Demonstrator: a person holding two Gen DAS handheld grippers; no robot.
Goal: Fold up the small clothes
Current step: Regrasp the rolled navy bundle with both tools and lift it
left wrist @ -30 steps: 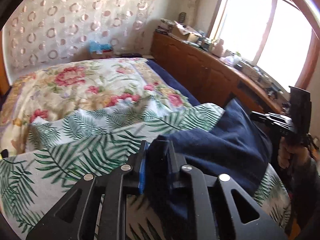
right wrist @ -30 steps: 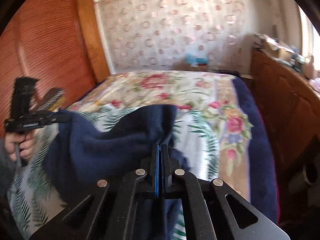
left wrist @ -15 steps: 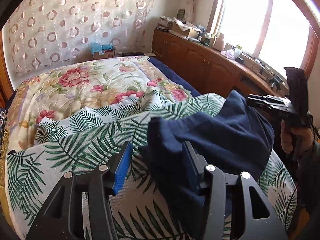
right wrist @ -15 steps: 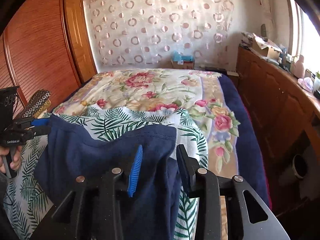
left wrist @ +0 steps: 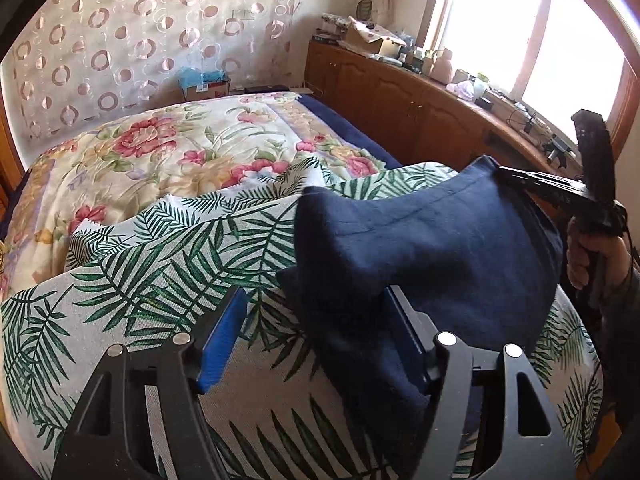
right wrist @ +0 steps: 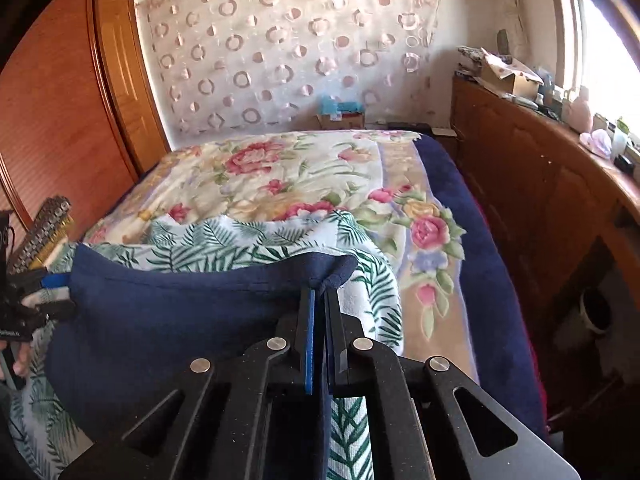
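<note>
A dark navy garment (left wrist: 432, 240) lies spread across the lower right of the left wrist view, resting on a palm-leaf print cloth (left wrist: 160, 280) that covers the near end of the bed. Beyond it, in the upper middle of the frame, the floral bedspread (left wrist: 160, 148) stretches toward the far wall with its ring-patterned curtain (left wrist: 120, 40).

The left gripper (left wrist: 316, 336) stands released: its jaws have just been opening, and they sit wide apart at the bottom of the frame. A fold of the navy fabric drapes against the inner face of the right-hand finger, while the blue-padded left-hand finger is clear of it, over the leaf print.

In the right wrist view the right gripper (right wrist: 322, 308) is clenched at the bottom centre, its pads pinching the upper hem of the navy garment (right wrist: 168, 320) near its right corner; the jaws have just closed on it. The fabric fills the lower left of that frame and bunches into a small peak just above the fingertips.

A wooden cabinet (right wrist: 560, 208) cluttered with small items runs along the right edge under the window (left wrist: 540, 32), and a wooden wardrobe (right wrist: 60, 112) fills the upper left.
</note>
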